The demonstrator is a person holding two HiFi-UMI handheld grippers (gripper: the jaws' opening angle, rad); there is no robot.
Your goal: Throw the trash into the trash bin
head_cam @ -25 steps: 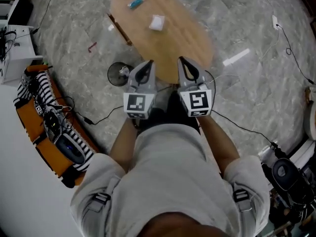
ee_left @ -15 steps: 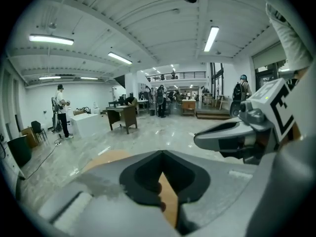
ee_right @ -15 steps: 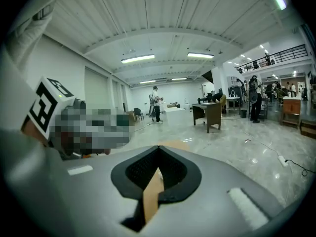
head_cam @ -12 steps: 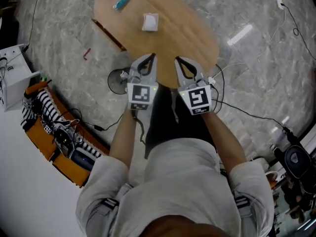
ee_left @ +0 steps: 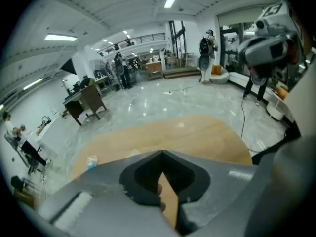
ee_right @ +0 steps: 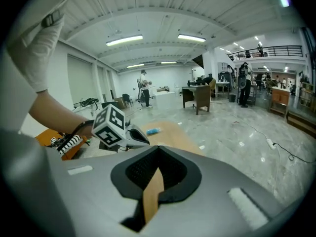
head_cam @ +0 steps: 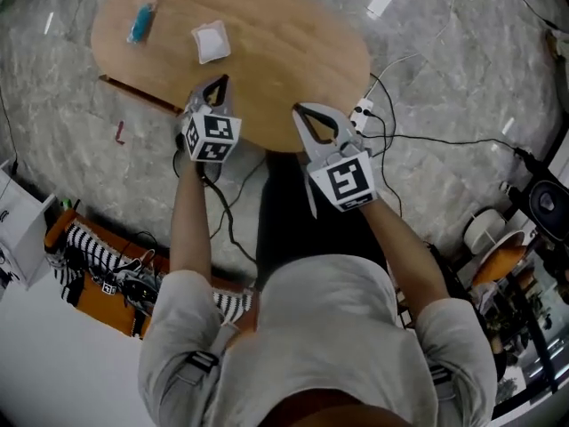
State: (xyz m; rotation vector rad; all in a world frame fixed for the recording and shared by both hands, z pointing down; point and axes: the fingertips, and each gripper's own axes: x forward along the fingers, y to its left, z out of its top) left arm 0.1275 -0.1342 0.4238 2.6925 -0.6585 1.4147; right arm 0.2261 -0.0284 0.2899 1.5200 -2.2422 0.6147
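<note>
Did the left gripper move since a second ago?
Yes. The left gripper has gone forward over the near edge of the wooden table, and is now closer to the white packet lying on it.

I was looking out over a big open-plan lab hall: polished marble floor (head_cam: 462,78), strip lights (ee_right: 124,40) on a high white ceiling, desks (ee_left: 85,100) with gear along the walls, a railed mezzanine (ee_right: 279,48), people (ee_left: 207,58) standing about, cables (head_cam: 427,140) trailing across the floor.
</note>
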